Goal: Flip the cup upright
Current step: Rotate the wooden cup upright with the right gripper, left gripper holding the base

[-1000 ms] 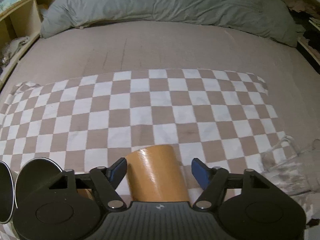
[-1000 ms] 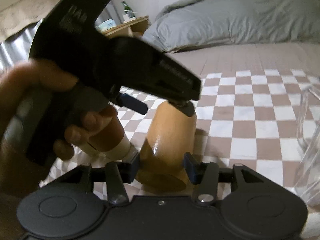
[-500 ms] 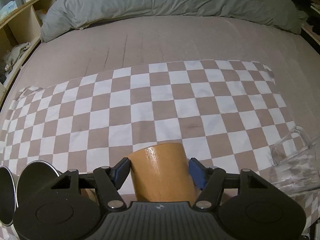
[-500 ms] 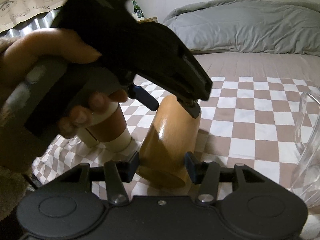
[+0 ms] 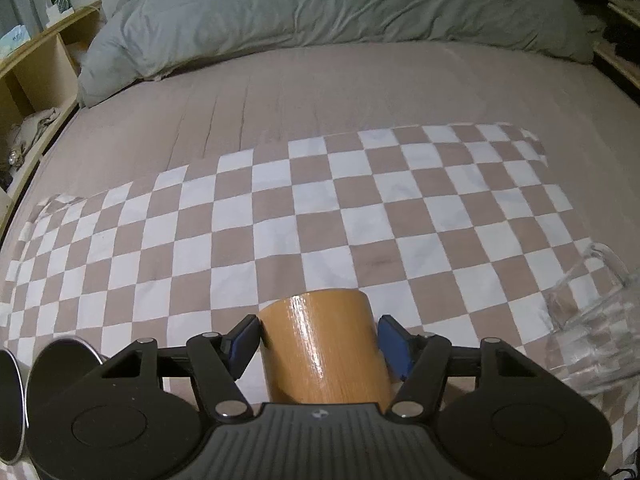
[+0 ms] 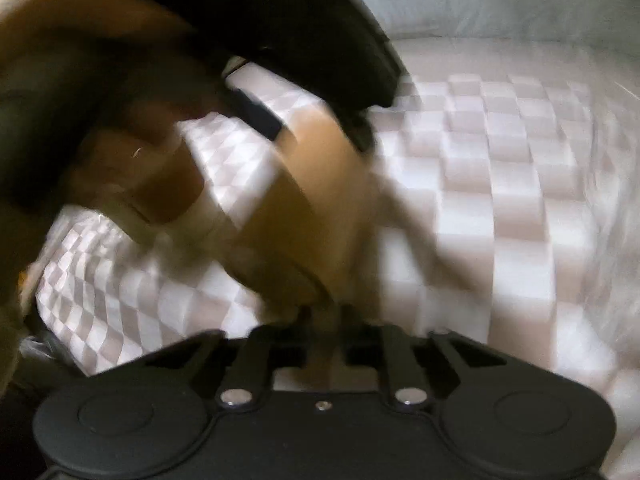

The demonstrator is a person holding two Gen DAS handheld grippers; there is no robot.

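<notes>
Checkered cloth point(image 5: 280, 216) covers the bed; at its 6 o'clock edge the wooden cup point(image 5: 324, 344) sits clamped in the left gripper point(image 5: 318, 338) jaws, mid-flip. Right gripper point(image 6: 322, 316) jaws look nearly closed, though blur forbids certainty. Next, I judge: rotate mouth-up, set down.

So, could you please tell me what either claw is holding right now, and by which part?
The left claw grips the tan cup across its side wall, blue pads on opposite sides. The right claw is too blurred to tell.
</notes>
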